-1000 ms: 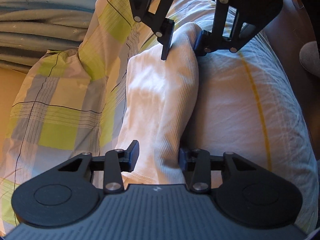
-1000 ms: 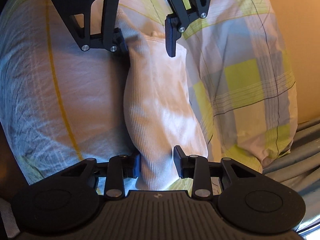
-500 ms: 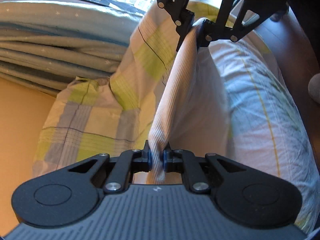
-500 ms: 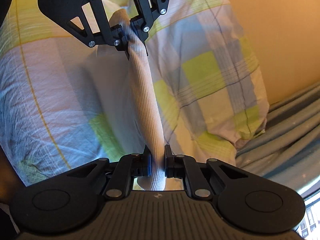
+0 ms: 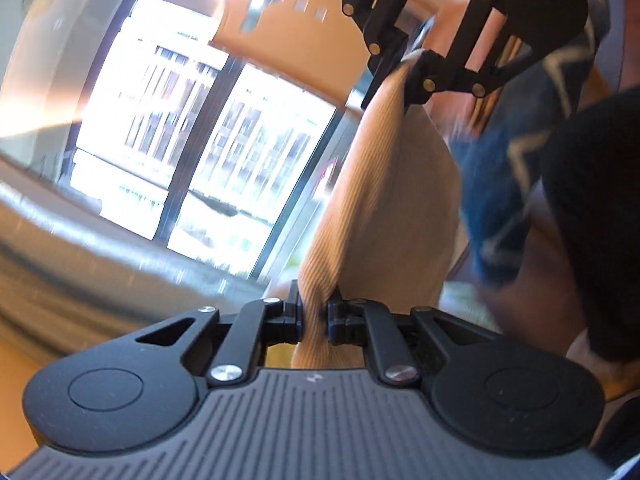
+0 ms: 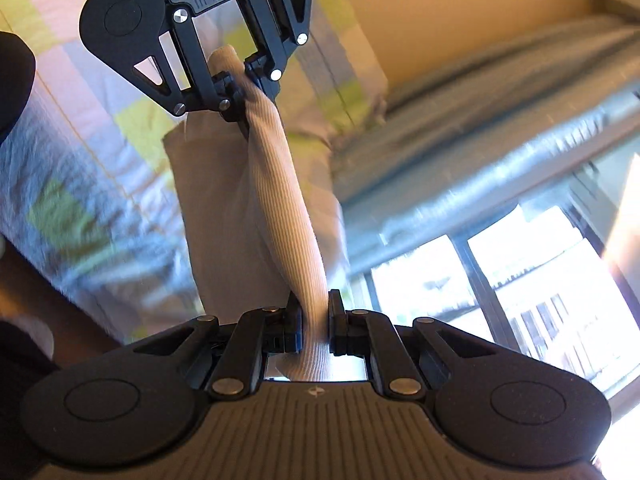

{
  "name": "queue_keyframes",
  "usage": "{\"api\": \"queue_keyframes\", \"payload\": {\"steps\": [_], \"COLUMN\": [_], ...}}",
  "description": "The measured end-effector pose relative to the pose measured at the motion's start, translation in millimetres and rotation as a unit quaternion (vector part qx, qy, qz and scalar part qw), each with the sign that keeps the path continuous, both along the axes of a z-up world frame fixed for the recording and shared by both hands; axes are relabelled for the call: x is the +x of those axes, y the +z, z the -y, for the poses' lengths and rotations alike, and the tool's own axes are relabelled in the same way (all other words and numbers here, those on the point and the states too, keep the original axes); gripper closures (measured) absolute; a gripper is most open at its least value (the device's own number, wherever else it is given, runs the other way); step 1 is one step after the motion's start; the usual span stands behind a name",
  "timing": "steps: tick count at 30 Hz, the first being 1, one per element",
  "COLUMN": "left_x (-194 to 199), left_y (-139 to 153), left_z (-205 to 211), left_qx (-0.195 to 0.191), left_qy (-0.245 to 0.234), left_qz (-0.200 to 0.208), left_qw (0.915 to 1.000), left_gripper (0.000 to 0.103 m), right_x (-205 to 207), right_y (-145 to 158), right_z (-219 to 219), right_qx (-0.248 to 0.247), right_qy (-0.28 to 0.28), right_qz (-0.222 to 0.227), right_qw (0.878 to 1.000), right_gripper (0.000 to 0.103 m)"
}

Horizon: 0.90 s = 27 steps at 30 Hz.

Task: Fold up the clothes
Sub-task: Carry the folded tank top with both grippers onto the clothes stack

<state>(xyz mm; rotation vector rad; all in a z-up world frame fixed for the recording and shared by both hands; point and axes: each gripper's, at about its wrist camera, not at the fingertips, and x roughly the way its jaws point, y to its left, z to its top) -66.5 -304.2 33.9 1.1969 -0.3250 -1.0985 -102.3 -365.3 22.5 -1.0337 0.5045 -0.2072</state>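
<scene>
A pale ribbed garment [image 5: 384, 184] hangs stretched in the air between my two grippers, its body drooping below the taut top edge. My left gripper [image 5: 314, 314] is shut on one end of that edge, and it shows from the far side in the right wrist view [image 6: 240, 92]. My right gripper [image 6: 316, 320] is shut on the other end, and it shows at the top of the left wrist view [image 5: 404, 72]. The same garment [image 6: 280, 184] runs as a twisted band between them in the right wrist view. Its lower hem is hidden.
A checked yellow, grey and white bedcover [image 6: 80, 168] lies below the garment. A grey-blue quilt [image 6: 500, 92] is piled at the bed's far side, under a bright window [image 5: 192, 140]. A person's dark sleeve [image 5: 596, 220] and blue patterned clothing [image 5: 504, 184] are at the right.
Both grippers closed on the garment's ends and lifted it clear of the bed. The views tilted up from the bedcover toward the window.
</scene>
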Motion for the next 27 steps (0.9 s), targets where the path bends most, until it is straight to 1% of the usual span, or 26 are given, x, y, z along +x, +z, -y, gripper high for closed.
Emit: {"api": "queue_keyframes", "payload": {"steps": [2, 4, 8, 11, 13, 15, 17, 18, 19, 20, 21, 22, 23, 24, 25, 26, 27], "left_x": [-23, -38, -58, -64, -66, -66, -64, -65, -66, -66, -64, -63, -64, -65, -66, -66, -63], "left_y": [4, 5, 5, 7, 15, 22, 20, 10, -6, -24, -47, -72, -98, -120, -134, -144, -146], "left_z": [29, 62, 141, 206, 247, 275, 295, 302, 307, 311, 312, 313, 314, 315, 314, 313, 313], "left_qx": [0.002, 0.008, 0.015, 0.009, -0.013, -0.04, -0.054, -0.049, -0.034, -0.016, 0.01, 0.037, 0.067, 0.088, 0.098, 0.094, 0.086], "left_qy": [-0.049, -0.093, -0.159, -0.188, -0.195, -0.2, -0.207, -0.21, -0.212, -0.214, -0.214, -0.213, -0.213, -0.212, -0.21, -0.204, -0.198], "left_qz": [-0.018, -0.022, -0.026, -0.016, -0.005, 0.002, 0.007, 0.005, -0.001, -0.006, -0.011, -0.016, -0.017, -0.013, -0.009, -0.009, -0.016], "left_qw": [0.9986, 0.9954, 0.9868, 0.982, 0.9807, 0.979, 0.9767, 0.9764, 0.9766, 0.9767, 0.9768, 0.9761, 0.9746, 0.9731, 0.9728, 0.9744, 0.9763], "left_gripper": [0.093, 0.093, 0.093, 0.093, 0.093, 0.093, 0.093, 0.093, 0.093, 0.093, 0.093, 0.093, 0.093, 0.092, 0.092, 0.092, 0.092], "right_x": [-36, -75, -117, -131, -134, -135, -139, -140, -137, -139, -140, -142, -144, -144, -141, -141, -144], "right_y": [7, 12, 18, 18, 23, 30, 35, 35, 29, 16, 3, -13, -35, -60, -83, -101, -109], "right_z": [22, 44, 100, 152, 188, 221, 246, 254, 260, 263, 265, 268, 269, 270, 271, 271, 269], "right_qx": [0.0, 0.007, 0.014, 0.01, -0.004, -0.026, -0.055, -0.058, -0.056, -0.047, -0.038, -0.026, -0.006, 0.015, 0.029, 0.037, 0.036], "right_qy": [-0.048, -0.094, -0.169, -0.215, -0.24, -0.259, -0.272, -0.276, -0.277, -0.277, -0.277, -0.276, -0.274, -0.272, -0.271, -0.272, -0.272], "right_qz": [-0.003, -0.004, -0.009, -0.011, -0.003, 0.015, 0.039, 0.048, 0.05, 0.042, 0.035, 0.024, 0.002, -0.026, -0.054, -0.075, -0.078], "right_qw": [0.999, 0.996, 0.986, 0.976, 0.971, 0.965, 0.96, 0.958, 0.958, 0.959, 0.96, 0.96, 0.962, 0.962, 0.961, 0.959, 0.958], "right_gripper": [0.093, 0.093, 0.094, 0.094, 0.094, 0.094, 0.094, 0.094, 0.094, 0.093, 0.093, 0.093, 0.093, 0.093, 0.093, 0.095, 0.094]}}
